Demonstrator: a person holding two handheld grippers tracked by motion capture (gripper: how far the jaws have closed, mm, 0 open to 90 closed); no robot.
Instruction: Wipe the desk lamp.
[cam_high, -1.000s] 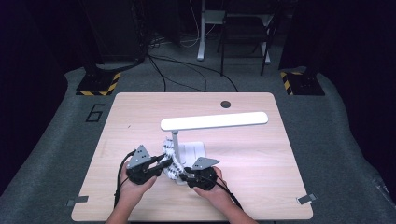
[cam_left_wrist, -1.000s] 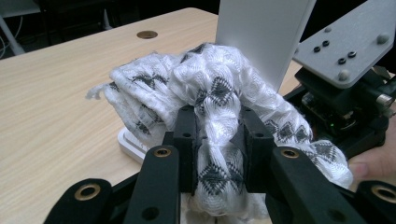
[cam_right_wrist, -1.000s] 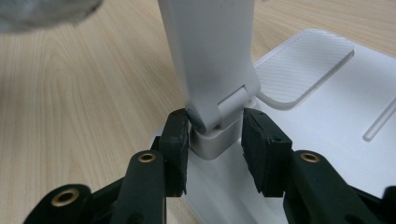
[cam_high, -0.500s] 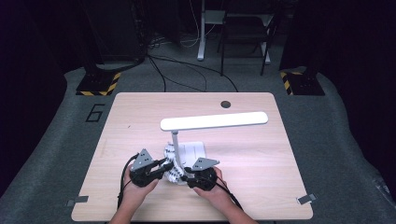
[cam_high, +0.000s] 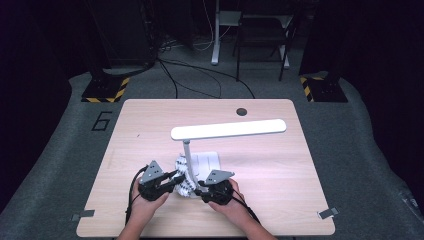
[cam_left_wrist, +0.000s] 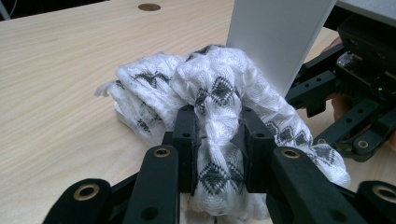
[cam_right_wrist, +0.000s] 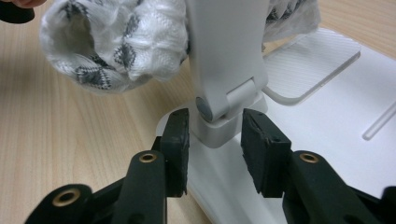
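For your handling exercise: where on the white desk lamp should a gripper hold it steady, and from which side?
Grip the lamp low, at the hinge block where the post meets the base, coming in level from the person's side. It is narrow and flat-sided, near the table, so it likely resists tipping. The right gripper already straddles it; the cloth wraps higher up.

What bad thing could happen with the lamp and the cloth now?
The left tongs pinch the white cloth, which lies against the lamp's post. A hard pull might tug the lamp over. The right tongs sit around the hinge without clearly squeezing it, so the base may slide.
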